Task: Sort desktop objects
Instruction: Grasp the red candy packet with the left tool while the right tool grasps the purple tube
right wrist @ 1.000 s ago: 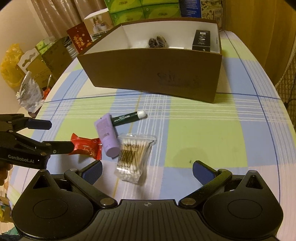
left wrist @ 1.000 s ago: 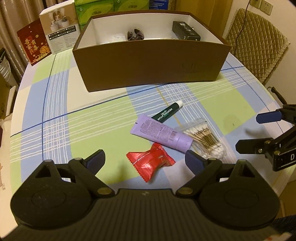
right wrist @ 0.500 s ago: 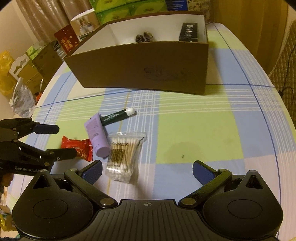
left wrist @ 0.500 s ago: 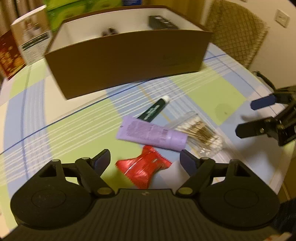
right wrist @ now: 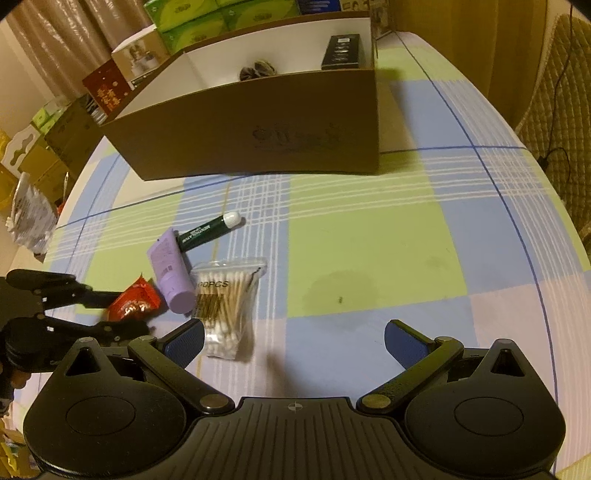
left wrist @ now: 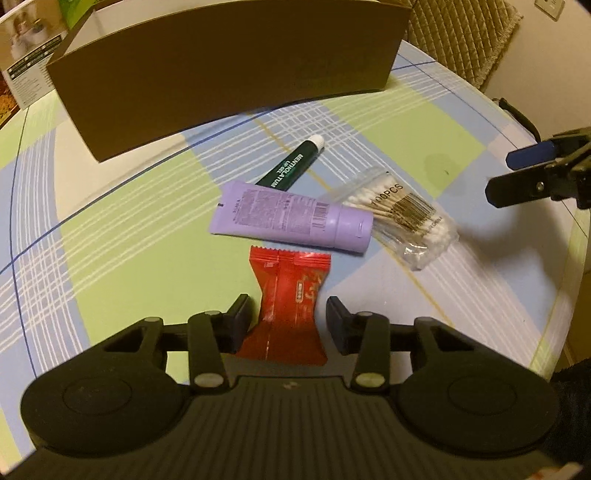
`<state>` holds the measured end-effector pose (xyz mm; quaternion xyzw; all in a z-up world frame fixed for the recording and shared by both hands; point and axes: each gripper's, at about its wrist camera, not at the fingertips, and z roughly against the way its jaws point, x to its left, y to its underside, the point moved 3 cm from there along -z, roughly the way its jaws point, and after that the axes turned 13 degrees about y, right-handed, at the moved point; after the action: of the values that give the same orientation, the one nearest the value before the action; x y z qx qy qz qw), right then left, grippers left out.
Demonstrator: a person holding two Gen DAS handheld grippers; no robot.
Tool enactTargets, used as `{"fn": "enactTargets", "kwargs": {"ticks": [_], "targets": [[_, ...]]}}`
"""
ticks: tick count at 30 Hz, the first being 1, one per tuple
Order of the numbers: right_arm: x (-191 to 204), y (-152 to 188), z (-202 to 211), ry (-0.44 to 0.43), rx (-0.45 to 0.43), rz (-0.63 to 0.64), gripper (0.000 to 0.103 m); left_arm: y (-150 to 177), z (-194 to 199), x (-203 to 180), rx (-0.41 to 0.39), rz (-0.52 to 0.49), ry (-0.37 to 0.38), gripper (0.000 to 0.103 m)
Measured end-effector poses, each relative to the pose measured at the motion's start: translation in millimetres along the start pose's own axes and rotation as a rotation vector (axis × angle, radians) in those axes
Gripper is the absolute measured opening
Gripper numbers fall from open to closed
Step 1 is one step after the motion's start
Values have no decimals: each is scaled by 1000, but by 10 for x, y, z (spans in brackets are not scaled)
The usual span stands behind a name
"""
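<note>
A red snack packet (left wrist: 288, 295) lies on the checked tablecloth, between the fingers of my left gripper (left wrist: 290, 321), which straddles it with small gaps on both sides. Beyond it lie a purple tube (left wrist: 291, 218), a green lip-gel tube (left wrist: 291, 164) and a bag of cotton swabs (left wrist: 402, 214). The brown box (left wrist: 221, 70) stands behind them. In the right wrist view my right gripper (right wrist: 293, 338) is open and empty above the cloth, right of the swab bag (right wrist: 229, 299); the packet (right wrist: 135, 299) sits between the left gripper's fingers (right wrist: 92, 295).
The box (right wrist: 258, 140) holds a black carton (right wrist: 341, 51) and a small dark item (right wrist: 256, 72). Cartons and tissue packs (right wrist: 192, 22) stand behind it. A padded chair (left wrist: 465, 40) is at the far right. The table edge (left wrist: 576, 258) curves close on the right.
My left gripper has dropped forward to the red packet and its fingers have narrowed around it. My right gripper has shifted slightly nearer the swab bag and stays open.
</note>
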<state>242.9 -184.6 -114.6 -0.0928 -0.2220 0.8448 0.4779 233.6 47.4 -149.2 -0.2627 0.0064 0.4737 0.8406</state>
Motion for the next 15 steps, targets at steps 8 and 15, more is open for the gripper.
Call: {"fn": "enactTargets", "kwargs": {"ticks": [8,15], "targets": [[96,-3,-47,-9,3,24,101,-36,-18,33,-30,45,-9,39],[251,-40,-64,-49,-21,65,101,72,83,169,-50,100,-62,25]]}}
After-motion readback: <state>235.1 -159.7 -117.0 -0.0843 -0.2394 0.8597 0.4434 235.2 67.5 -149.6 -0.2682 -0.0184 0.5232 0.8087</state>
